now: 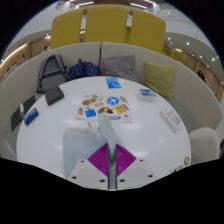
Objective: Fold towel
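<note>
towel (110, 160) is lying flat at the near edge of the white table (60, 125), one corner pinched tight in the fingers (112, 160), looks thin and floppy so it'll probably droop when lifted

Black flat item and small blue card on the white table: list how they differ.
The black flat item is dark and larger; the blue card is pale and smaller. The black flat item lies by the rim of the white table, off to one side of the gripper; the blue card lies beyond its fingers, past the colourful sheet. Both lie flat.
</note>
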{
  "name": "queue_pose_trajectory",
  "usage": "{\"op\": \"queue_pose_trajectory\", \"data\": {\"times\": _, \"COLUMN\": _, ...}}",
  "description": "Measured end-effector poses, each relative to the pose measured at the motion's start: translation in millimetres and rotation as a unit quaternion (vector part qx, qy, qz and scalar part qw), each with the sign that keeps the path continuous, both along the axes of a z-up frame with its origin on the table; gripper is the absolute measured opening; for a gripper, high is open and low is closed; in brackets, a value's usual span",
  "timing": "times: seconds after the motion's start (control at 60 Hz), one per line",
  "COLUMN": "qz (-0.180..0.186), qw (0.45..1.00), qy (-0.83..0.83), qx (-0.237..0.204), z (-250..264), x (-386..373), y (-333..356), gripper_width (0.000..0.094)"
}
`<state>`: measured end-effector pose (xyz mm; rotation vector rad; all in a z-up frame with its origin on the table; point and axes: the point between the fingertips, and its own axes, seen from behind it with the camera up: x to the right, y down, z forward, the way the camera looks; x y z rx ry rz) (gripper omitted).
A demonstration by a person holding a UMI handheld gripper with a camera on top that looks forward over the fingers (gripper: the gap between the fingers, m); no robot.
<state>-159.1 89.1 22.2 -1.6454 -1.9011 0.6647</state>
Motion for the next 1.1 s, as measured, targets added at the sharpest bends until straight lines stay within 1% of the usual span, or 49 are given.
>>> {"op": "queue_pose_trajectory", "data": {"times": 0.017, "qz": 0.0, "qw": 1.0, "qy": -0.002, "qx": 0.001, "z": -5, "x": -1, "y": 3, "gripper_width": 0.0135}}
{"op": "queue_pose_trajectory", "data": {"times": 0.1, "qz": -0.002, "qw": 1.0, "qy": -0.001, "qx": 0.009, "z": -12, "x": -3, "y": 17, "gripper_width": 0.0514}}
{"op": "queue_pose_trajectory", "data": {"times": 0.183, "qz": -0.016, "qw": 1.0, "qy": 0.007, "qx": 0.015, "z": 4, "x": -3, "y": 34, "gripper_width": 0.0894}}
{"op": "queue_pose_trajectory", "data": {"times": 0.2, "qz": -0.019, "qw": 1.0, "qy": 0.008, "qx": 0.012, "z": 8, "x": -1, "y": 35, "gripper_width": 0.0891}}
{"op": "queue_pose_trajectory", "data": {"times": 0.233, "qz": -0.026, "qw": 1.0, "qy": 0.004, "qx": 0.002, "z": 18, "x": 5, "y": 37, "gripper_width": 0.0856}}
{"op": "queue_pose_trajectory", "data": {"times": 0.333, "qz": -0.043, "qw": 0.999, "qy": -0.006, "qx": -0.023, "z": 64, "x": 40, "y": 44, "gripper_width": 0.0863}}
{"op": "queue_pose_trajectory", "data": {"times": 0.55, "qz": -0.072, "qw": 0.997, "qy": -0.014, "qx": -0.025, "z": 183, "x": 161, "y": 53, "gripper_width": 0.0866}}
{"op": "queue_pose_trajectory", "data": {"times": 0.633, "qz": -0.088, "qw": 0.996, "qy": -0.015, "qx": -0.024, "z": 222, "x": 211, "y": 53, "gripper_width": 0.0862}}
{"op": "queue_pose_trajectory", "data": {"times": 0.7, "qz": -0.1, "qw": 0.995, "qy": -0.013, "qx": -0.019, "z": 244, "x": 242, "y": 51, "gripper_width": 0.0865}}
{"op": "queue_pose_trajectory", "data": {"times": 0.783, "qz": -0.116, "qw": 0.993, "qy": -0.011, "qx": -0.014, "z": 264, "x": 277, "y": 46, "gripper_width": 0.0863}}
{"op": "queue_pose_trajectory", "data": {"times": 0.883, "qz": -0.127, "qw": 0.992, "qy": -0.003, "qx": -0.008, "z": 279, "x": 302, "y": 39, "gripper_width": 0.0861}}
{"op": "queue_pose_trajectory", "data": {"times": 1.1, "qz": -0.142, "qw": 0.99, "qy": 0.015, "qx": -0.004, "z": 291, "x": 319, "y": 24, "gripper_width": 0.0868}}
